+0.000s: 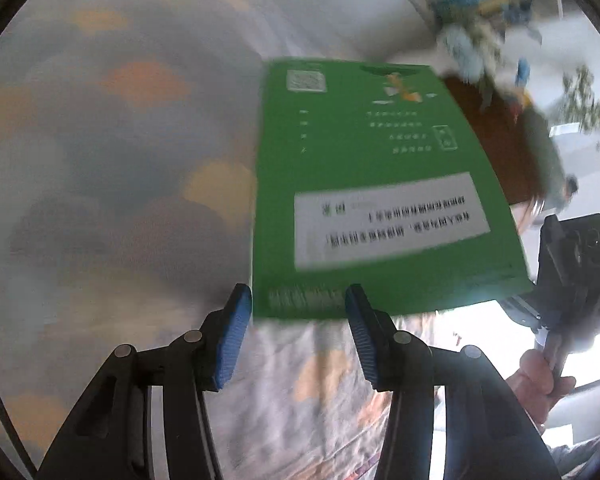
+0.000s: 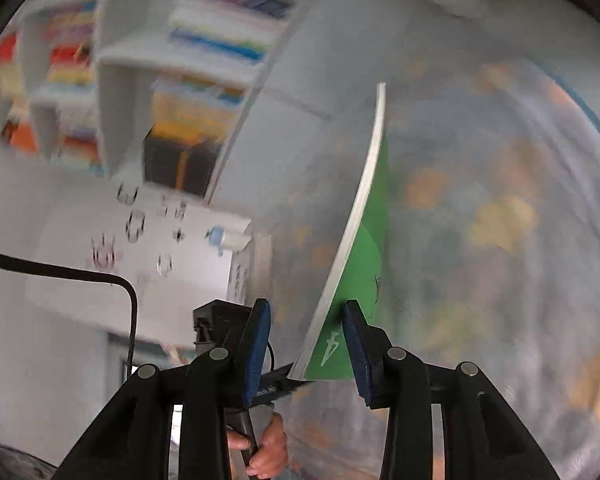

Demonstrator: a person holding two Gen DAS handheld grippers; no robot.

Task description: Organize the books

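Green book hanging above the patterned cloth

The thin green paperback book [image 1: 376, 200] is tilting over the blue-and-orange cloth [image 1: 112, 168]; both the left gripper [image 1: 298, 312] and right gripper [image 2: 307, 340] are gaping part-open around its lower edge, neither visibly pinching, so it risks slipping.

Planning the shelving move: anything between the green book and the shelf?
Nothing visible does. From the right wrist, the book stands edge-on, with open space up-left to the shelf; the white box sits lower. Compartments in view already hold books. The frame is blurred, though.
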